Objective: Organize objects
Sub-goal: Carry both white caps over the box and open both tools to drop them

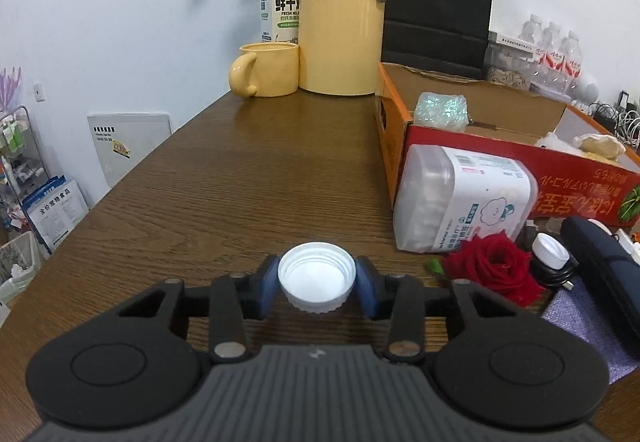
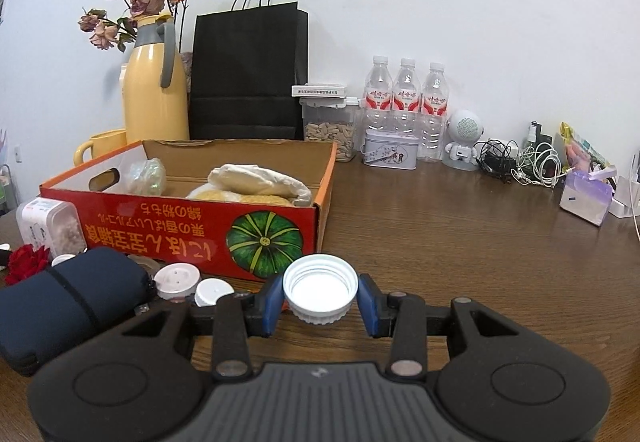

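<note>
My left gripper [image 1: 317, 284] is shut on a white screw cap [image 1: 317, 278], open side up, just above the wooden table [image 1: 240, 181]. My right gripper [image 2: 321, 294] is shut on a second white screw cap [image 2: 321, 288], also open side up, close in front of the red cardboard box [image 2: 192, 234]. The box holds a shiny wrapped bundle [image 2: 146, 173] and pale cloth-like items [image 2: 256, 181]. A cotton swab container [image 1: 460, 201] lies on its side against the box. A red rose [image 1: 492, 266] and a dark pouch [image 2: 68, 302] lie beside it.
A yellow thermos [image 1: 340, 9], yellow mug [image 1: 266, 69], milk carton [image 1: 280, 1] and black paper bag [image 2: 248, 73] stand at the back. Three water bottles [image 2: 404, 97], a nut jar [image 2: 330, 129], a tin [image 2: 390, 151], a small robot speaker [image 2: 464, 141] and cables [image 2: 520, 161] line the wall.
</note>
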`<state>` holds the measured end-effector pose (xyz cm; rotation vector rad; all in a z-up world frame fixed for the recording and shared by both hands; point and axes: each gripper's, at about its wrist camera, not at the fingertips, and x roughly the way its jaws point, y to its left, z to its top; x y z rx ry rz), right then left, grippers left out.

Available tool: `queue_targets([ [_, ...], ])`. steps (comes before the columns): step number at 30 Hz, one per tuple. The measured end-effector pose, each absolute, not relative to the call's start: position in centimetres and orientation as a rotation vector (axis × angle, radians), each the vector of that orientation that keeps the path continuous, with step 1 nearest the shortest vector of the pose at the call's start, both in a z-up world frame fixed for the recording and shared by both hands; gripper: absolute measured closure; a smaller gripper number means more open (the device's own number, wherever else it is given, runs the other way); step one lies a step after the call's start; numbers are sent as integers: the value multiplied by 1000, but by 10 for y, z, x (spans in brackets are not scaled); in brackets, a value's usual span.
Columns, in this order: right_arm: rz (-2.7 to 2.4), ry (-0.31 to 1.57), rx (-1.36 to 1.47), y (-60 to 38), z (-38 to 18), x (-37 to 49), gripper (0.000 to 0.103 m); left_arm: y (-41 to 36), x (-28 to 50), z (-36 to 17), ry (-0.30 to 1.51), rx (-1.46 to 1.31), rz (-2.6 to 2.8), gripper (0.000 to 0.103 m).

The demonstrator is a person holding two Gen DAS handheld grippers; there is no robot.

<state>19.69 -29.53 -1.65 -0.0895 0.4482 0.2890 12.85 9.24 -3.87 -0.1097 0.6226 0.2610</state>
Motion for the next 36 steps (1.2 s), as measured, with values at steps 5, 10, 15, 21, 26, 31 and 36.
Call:
queue_targets([
  [5,284,450,-92,-295,-17,196,65,89,124,-35,590,-104,259,62],
  [10,286,458,-92,-294,-17,197,65,86,119,-22,540,-111,242,62],
  [15,311,449,-79,-288,-14,198,65,76,123,2,475,-97,207,62],
  [21,353,381,-84,-268,10,201,65,57,142,30,399,-77,162,62],
  [26,387,324,-87,-244,32,215,65,38,165,46,364,-70,121,62],
  [31,409,295,-86,-220,47,236,65,19,197,53,355,-59,81,62],
  [36,407,290,-84,-198,52,264,65,4,235,56,357,-63,62,62],
])
